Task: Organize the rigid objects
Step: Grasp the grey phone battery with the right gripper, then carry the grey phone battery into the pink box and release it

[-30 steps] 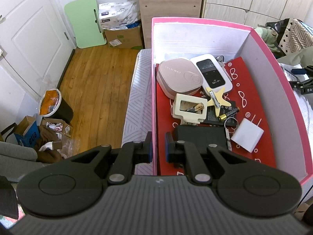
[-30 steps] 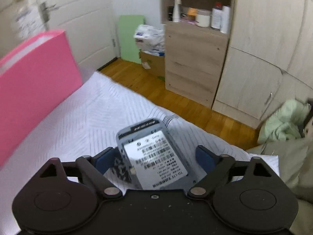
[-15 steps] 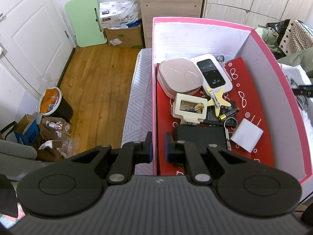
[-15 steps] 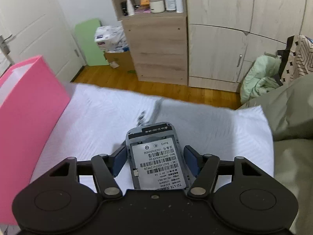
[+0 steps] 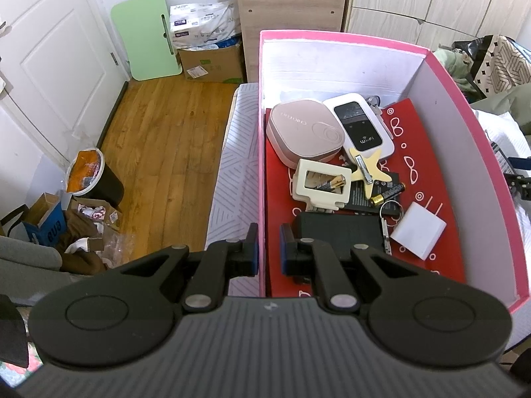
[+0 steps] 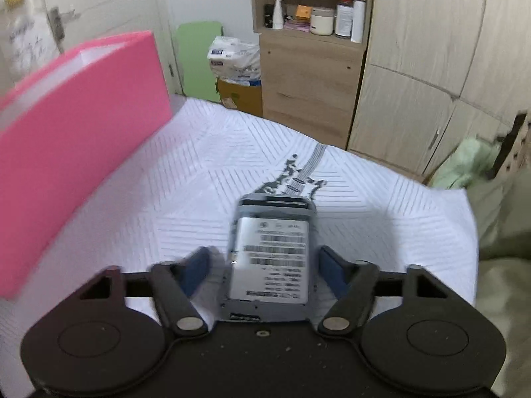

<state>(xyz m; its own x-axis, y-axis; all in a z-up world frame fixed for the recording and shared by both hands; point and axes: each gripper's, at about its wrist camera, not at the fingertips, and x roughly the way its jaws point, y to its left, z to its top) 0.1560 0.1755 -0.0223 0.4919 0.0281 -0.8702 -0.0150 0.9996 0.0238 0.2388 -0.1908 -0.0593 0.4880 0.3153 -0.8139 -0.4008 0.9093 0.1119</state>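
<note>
Left fingers: my left gripper [image 5: 265, 245] is pinched nearly closed on the near wall of the pink box [image 5: 335, 37], one finger outside and one inside. I judge this steadies the light cardboard while things are dropped in.
Right fingers: my right gripper [image 6: 262, 268] straddles the grey device [image 6: 270, 258] and its fingers are closing. A sliver of gap shows on both sides, so the pads are not yet pressing.
Device: a flat, hard plastic slab with rounded corners, barcode label facing up, lying on the bed's white quilted cover [image 6: 199, 179].
Box position: in the right wrist view it stands at ten o'clock from the device, well apart.
Box contents: a rounded pink case [image 5: 303, 136], a glossy white Wi-Fi unit [image 5: 360, 126], a cream frame [image 5: 323, 189], a loose battery [image 5: 388, 194] and a white square block [image 5: 418, 230], all on a red patterned liner [image 5: 428, 156].
Reading: the slab's long, straight sides should suit a sideways pinch.
</note>
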